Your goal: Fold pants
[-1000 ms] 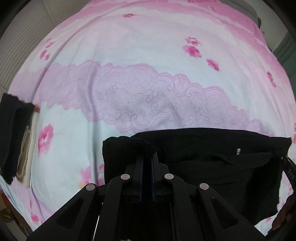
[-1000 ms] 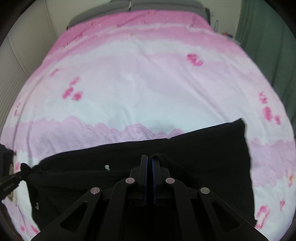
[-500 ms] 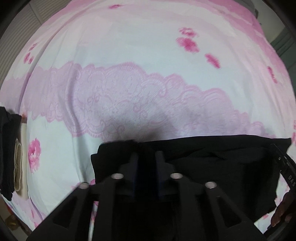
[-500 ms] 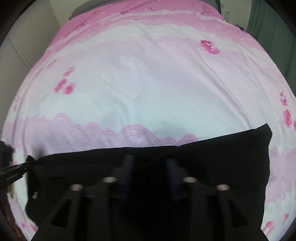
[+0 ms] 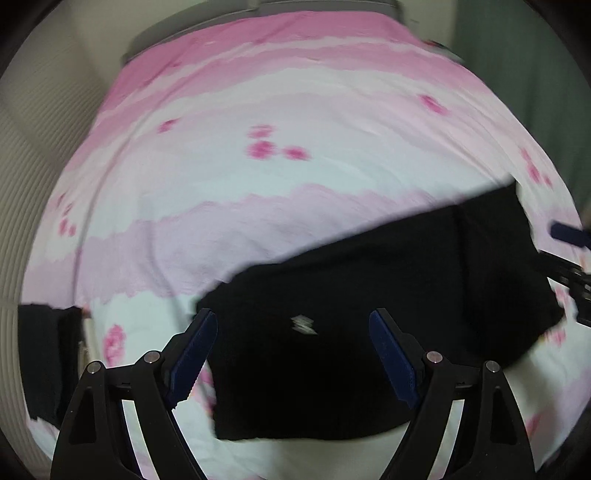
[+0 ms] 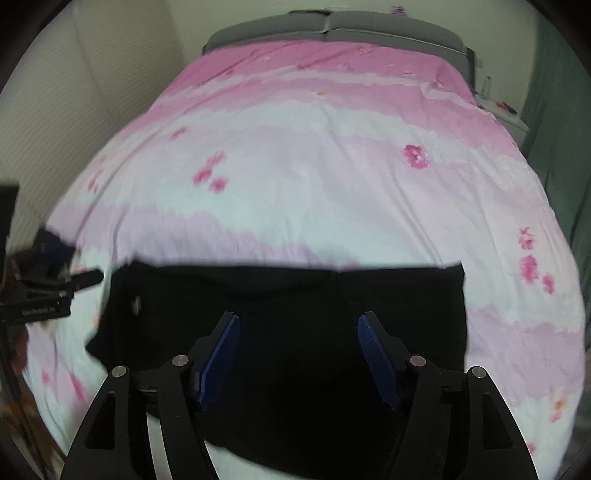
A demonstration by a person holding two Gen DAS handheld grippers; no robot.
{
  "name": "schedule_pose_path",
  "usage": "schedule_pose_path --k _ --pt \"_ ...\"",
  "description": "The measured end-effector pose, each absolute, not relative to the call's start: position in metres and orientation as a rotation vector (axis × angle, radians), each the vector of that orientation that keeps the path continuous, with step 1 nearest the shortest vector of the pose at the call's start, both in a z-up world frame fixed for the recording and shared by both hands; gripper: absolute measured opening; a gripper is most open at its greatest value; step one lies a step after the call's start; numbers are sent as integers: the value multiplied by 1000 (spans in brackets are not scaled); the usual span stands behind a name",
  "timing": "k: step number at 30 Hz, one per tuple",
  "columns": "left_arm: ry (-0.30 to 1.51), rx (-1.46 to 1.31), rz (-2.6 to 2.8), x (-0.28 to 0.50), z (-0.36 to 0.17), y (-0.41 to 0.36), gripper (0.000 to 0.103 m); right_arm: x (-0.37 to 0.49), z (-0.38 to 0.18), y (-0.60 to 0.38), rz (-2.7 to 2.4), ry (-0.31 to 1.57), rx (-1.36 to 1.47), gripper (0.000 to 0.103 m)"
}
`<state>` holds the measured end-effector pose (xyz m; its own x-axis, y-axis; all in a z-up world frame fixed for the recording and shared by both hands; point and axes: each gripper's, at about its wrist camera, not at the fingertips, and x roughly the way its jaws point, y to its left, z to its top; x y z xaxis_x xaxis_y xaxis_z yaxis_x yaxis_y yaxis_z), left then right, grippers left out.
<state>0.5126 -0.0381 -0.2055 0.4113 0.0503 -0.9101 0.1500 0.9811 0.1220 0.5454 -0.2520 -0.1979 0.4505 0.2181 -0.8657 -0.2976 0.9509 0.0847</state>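
Note:
Black pants lie folded flat on the pink and white floral bedspread. They also show in the right wrist view. My left gripper is open and empty, raised above the pants' left part. My right gripper is open and empty, raised above the pants' middle. The right gripper shows at the right edge of the left wrist view. The left gripper shows at the left edge of the right wrist view.
A second dark folded garment lies at the bed's left edge. A grey headboard stands at the far end. A green curtain hangs on the right, a pale wall on the left.
Both grippers have opened and let go of the pants' edge, then lifted and pulled back. The pants now lie flat on the bed.

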Motion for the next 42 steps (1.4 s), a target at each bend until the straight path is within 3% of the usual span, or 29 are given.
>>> schedule_pose_path --k 12,15,17,18,19,20,28,33,35,36,37,42 --pt "1270 220 -116 494 -268 -111 84 516 -281 -232 400 1202 -290 65" --pt "1267 222 -113 492 -269 -112 84 522 -310 -220 373 1239 -382 45" --pt "1263 232 -105 491 -268 -111 84 527 -329 -216 347 1266 -437 44" --pt "1262 236 -103 492 -268 -110 84 529 -334 -215 334 1281 -454 31" --pt "1260 241 -98 492 -267 -109 84 531 -339 -217 327 1291 -465 8" --pt "1256 241 -95 492 -266 -108 84 532 -338 -219 323 1294 -469 4" --pt "1244 181 -56 500 -254 -99 84 572 -246 -283 215 1082 -378 4" --pt "1232 189 -57 500 -252 -103 84 626 -236 -323 82 1047 -415 4" --pt "1227 196 -58 499 -251 -103 84 643 -244 -333 8 1064 -428 22" --pt "1223 199 -62 499 -250 -102 84 648 -246 -336 -50 1067 -445 52" --pt "1214 203 -68 496 -248 -99 84 649 -245 -338 -115 1046 -460 74" --pt "1151 185 -65 488 -231 -68 84 624 -214 -316 -58 957 -372 76"
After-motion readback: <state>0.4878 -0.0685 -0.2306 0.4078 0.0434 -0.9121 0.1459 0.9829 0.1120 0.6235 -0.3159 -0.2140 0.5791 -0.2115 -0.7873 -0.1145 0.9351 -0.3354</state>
